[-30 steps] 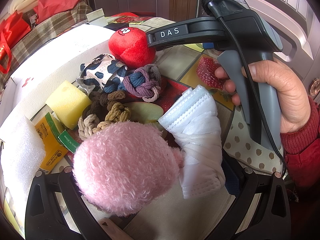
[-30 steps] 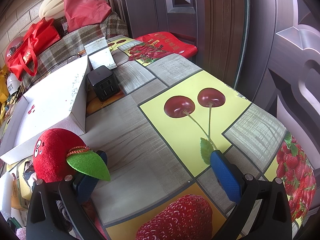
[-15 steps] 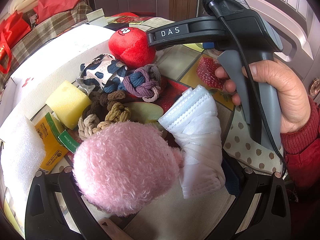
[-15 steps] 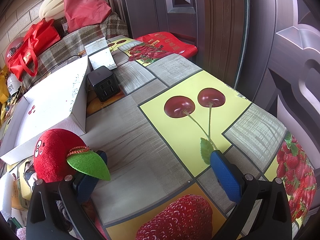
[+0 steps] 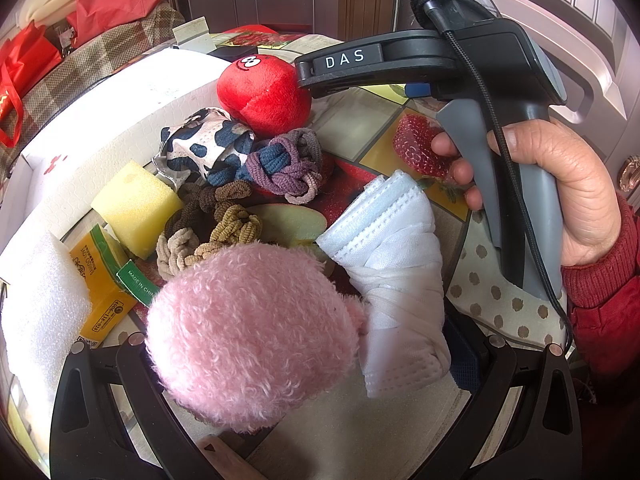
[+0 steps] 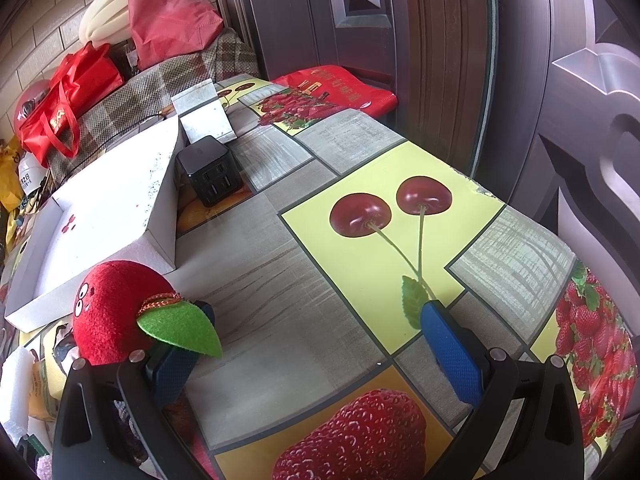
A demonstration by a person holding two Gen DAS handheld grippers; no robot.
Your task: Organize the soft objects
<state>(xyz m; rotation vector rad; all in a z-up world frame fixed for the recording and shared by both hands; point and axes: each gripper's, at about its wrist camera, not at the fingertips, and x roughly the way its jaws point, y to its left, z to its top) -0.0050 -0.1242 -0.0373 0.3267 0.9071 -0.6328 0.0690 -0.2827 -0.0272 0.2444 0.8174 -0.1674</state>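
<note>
The left tool (image 5: 316,360) is spread around the pink plush (image 5: 252,332) and rolled face mask (image 5: 396,280), grip unclear; the right tool (image 6: 316,344) hovers released beside the red plush (image 6: 108,316) on the surface (image 6: 280,280), likely poised to sort the pile

Right gripper (image 6: 316,344): black frame, silver screws, blue textured finger pads (image 6: 452,356). From the left camera, its grey handle (image 5: 520,200) bears "DAS", a black cable, and a red knit sleeve (image 5: 600,284).
</note>
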